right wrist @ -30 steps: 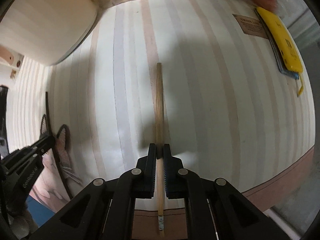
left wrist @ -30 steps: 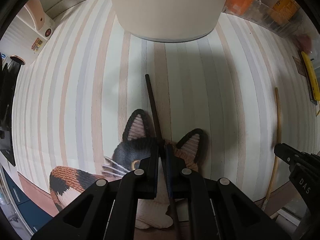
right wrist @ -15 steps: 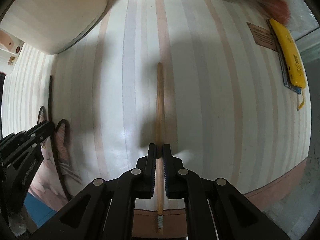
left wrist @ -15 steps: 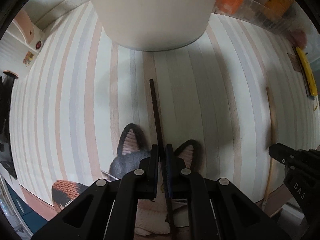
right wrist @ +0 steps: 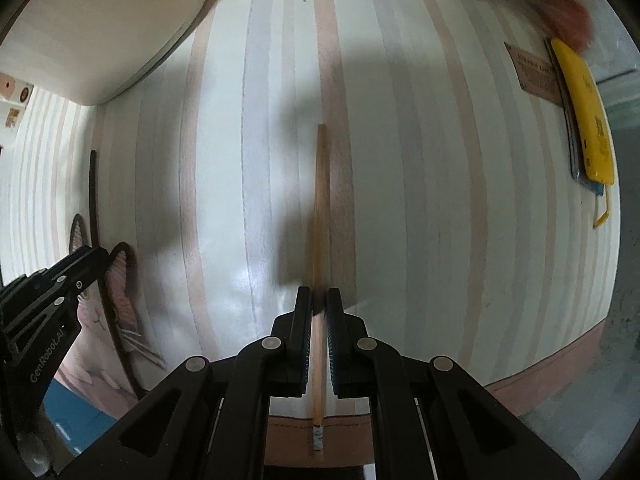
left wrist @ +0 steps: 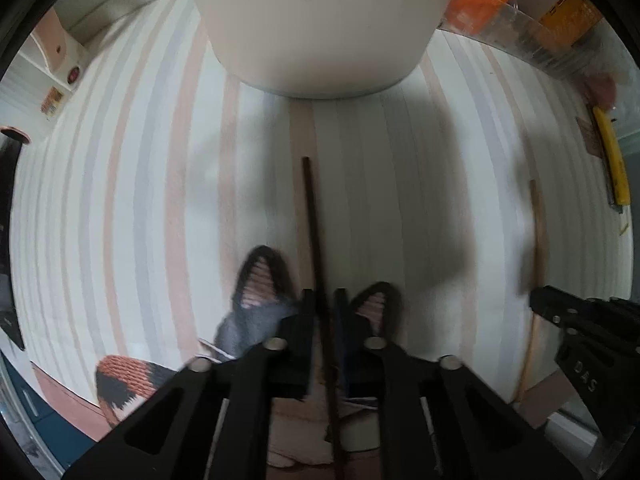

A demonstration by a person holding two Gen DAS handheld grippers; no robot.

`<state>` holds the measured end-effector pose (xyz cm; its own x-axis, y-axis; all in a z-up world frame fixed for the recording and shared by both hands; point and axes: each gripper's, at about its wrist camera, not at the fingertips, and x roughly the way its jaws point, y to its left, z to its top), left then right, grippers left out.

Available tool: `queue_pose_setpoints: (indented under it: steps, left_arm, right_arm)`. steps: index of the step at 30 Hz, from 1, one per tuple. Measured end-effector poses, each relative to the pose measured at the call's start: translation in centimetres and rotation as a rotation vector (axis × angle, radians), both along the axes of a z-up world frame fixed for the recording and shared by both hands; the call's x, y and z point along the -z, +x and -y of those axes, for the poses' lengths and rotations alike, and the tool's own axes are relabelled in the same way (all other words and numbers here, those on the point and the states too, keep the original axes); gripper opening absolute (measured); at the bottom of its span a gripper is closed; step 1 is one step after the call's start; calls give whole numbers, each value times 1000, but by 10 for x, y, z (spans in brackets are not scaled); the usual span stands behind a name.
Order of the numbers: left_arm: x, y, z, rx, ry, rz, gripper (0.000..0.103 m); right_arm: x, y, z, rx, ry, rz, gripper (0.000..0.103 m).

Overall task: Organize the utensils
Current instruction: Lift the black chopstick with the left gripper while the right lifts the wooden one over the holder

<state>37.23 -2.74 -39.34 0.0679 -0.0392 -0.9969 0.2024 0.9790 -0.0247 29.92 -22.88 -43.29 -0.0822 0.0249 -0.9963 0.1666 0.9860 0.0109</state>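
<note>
Above a striped tablecloth (right wrist: 420, 200), the left gripper (left wrist: 324, 308) is clamped on a dark chopstick (left wrist: 314, 232) and the right gripper (right wrist: 319, 308) on a light wooden chopstick (right wrist: 320, 208) (both sticks point toward the cream container (left wrist: 316, 20)), near a cat-shaped mat (left wrist: 256, 304).

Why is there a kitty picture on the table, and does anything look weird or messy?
Nothing looks spilled or broken. The cat-shaped mat lies flat on the striped tablecloth. The odd bit: the chopsticks don't match. The left tongs hold a dark chopstick, and the right tongs hold a light wooden chopstick.
</note>
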Motion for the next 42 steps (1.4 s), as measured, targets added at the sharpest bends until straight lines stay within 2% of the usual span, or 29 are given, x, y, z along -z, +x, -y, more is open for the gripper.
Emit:
queue_pose_setpoints:
  steps: [2,3,6,9,13,16,20,24,37,42]
  left_arm:
    - [1,0,-6,-23,-15,3,3]
    - [-1,-1,-10,-33,5,24,3]
    - [-16,-5,-26,-62,-1,69,3]
    - [-36,-9,-32,-64,-4,111,3]
    - [-58,-18,-42,-82,-24,171,3]
    - [-88,-19,-42,-97,-36,233,3]
    - [-119,-24,-42,-100,-45,301,3]
    - [-130,-22,-41,-105,-42,344,3]
    - [-176,-23,-42,-134,-57,457,2]
    - [-198,-19,-45,-146,-80,506,2]
  right_arm:
    - [-1,0,-3,-1,-12,22,8]
    - [-2,-1,-3,5,-9,34,7]
    - [-11,-7,8,55,36,79,7]
    - [-30,-8,10,61,40,152,7]
    - [-62,-9,1,3,-10,273,7]
    - [-86,-11,-3,-22,-24,358,7]
    - [-114,-21,5,-9,0,421,7]
    - [-131,-20,2,-16,-20,507,7]
    - [-181,-23,-3,16,0,650,7]
    - [-205,-24,4,65,25,765,7]
